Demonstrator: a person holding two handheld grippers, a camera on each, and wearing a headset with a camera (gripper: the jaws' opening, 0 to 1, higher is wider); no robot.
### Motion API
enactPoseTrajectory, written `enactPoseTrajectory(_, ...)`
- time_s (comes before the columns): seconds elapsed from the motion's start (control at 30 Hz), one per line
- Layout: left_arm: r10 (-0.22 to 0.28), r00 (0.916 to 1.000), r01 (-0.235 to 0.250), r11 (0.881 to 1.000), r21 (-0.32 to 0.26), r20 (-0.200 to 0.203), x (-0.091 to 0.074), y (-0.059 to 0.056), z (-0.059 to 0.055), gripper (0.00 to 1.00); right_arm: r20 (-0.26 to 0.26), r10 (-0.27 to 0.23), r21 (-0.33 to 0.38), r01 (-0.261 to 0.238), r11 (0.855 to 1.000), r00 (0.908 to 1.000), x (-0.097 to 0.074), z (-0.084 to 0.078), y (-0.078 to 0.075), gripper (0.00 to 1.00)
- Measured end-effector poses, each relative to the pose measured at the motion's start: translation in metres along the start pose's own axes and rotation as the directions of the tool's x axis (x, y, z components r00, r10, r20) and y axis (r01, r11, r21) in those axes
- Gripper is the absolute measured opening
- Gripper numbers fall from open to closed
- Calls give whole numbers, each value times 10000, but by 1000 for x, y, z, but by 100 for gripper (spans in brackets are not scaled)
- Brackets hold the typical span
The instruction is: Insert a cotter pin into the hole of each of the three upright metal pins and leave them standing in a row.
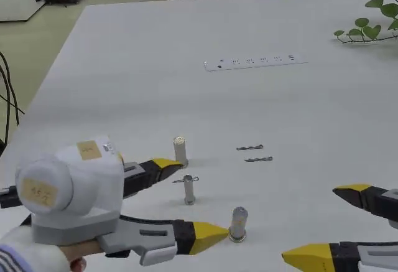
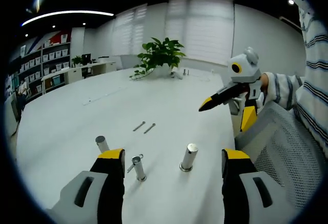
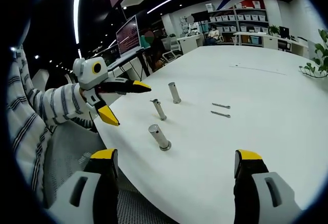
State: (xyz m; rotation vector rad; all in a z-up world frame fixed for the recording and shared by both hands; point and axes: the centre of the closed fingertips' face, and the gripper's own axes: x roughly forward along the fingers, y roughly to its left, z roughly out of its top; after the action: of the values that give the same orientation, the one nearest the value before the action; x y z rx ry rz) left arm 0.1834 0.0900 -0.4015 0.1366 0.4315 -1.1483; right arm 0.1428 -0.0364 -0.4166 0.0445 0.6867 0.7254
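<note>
Closest in, the left gripper (image 1: 201,196) lies level over the smooth white counter (image 1: 124,66). Its yellow-tipped jaws are spread wide, just short of three round, shiny metal pins standing in a row. The far pin (image 1: 180,151) and near pin (image 1: 239,223) are bare. The middle pin (image 1: 189,191) has a thin wire cotter pin (image 1: 186,179) through its top. Two loose cotter pins (image 1: 250,148) lie side by side further right. The right gripper (image 1: 311,223) hovers, jaws apart and empty. A flat power strip (image 1: 255,62) and a leafy plant (image 1: 372,23) sit far behind.

Three metal pins (image 3: 159,109) upright — loose cotter pins (image 3: 220,114) nearby.
</note>
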Motion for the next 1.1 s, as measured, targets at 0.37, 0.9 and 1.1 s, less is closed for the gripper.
enactPoseTrajectory(0.37, 269, 9993, -284, 9976, -626, -260, -25, 4, -19, 99, -48, 33, -41, -33, 10000, 10000, 0, 0, 1, 93)
enactPoseTrajectory(0.9, 499, 9970, -522, 9979, -372, -599, -36, 1, -26, 99, -64, -193, -117, 192, 9997, 9998, -5, 2, -4, 92)
enactPoseTrajectory(1.1, 581, 9966, -611, 9969, -494, -592, -39, 2, -28, 99, -169, -297, -474, 288, 9985, 9994, -5, 12, -13, 91)
